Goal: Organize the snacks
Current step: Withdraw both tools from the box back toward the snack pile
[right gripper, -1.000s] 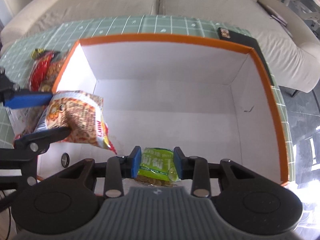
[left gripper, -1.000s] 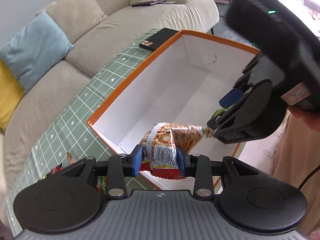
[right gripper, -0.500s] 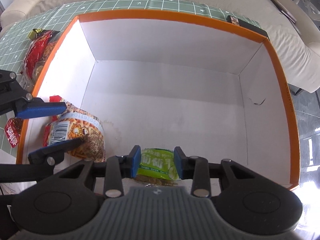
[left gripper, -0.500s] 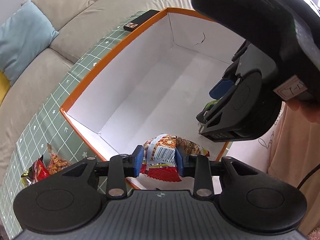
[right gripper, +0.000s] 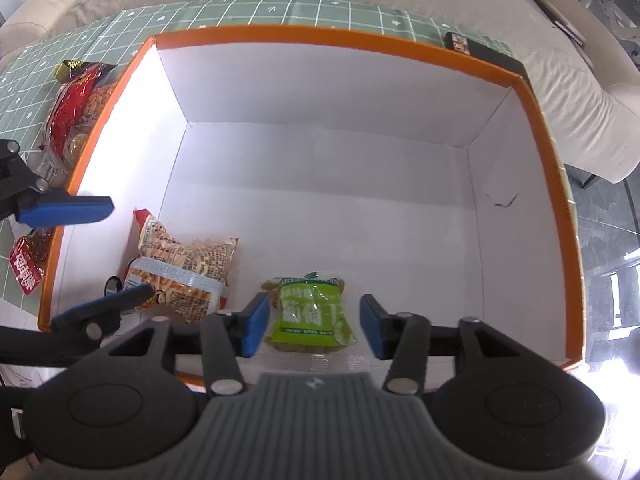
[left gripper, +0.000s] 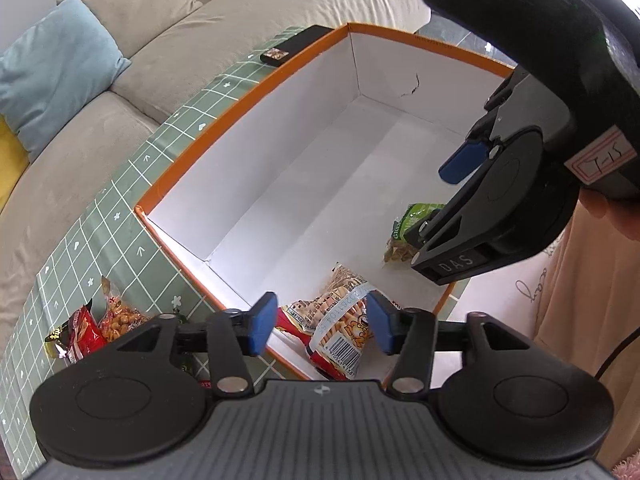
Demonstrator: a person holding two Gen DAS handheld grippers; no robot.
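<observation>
Left hand-held gripper (left gripper: 322,322): I read its jaws as spread apart, having just been opening; the orange snack packet (left gripper: 340,326) lies between the pads but neither pad presses on it.
Right hand-held gripper (right gripper: 314,326): likewise parted after just opening, with the green snack packet (right gripper: 310,310) lying loose between the blue pads.
Where the orange packet is: on the floor of the orange-rimmed box (right gripper: 532,120), in the near left corner as the right wrist camera shows it.
Where the green packet is: on the box floor too, near the front wall, just beside the orange one but apart from it.
Still outside: red snack packets (right gripper: 78,92) lie on the green checked surface (left gripper: 120,216) against the box's left wall; I judge these to be next.
How they will handle: my guess is light, soft film bags with air and brittle contents, so they crumple, slide on the pads and crush under a hard squeeze.
Where I would take hold: across the narrow width near a sealed end or the crimped edge, where the film is doubled and no contents get pinched.
Risk: glossy film may slip out if gripped only at the puffy middle.
</observation>
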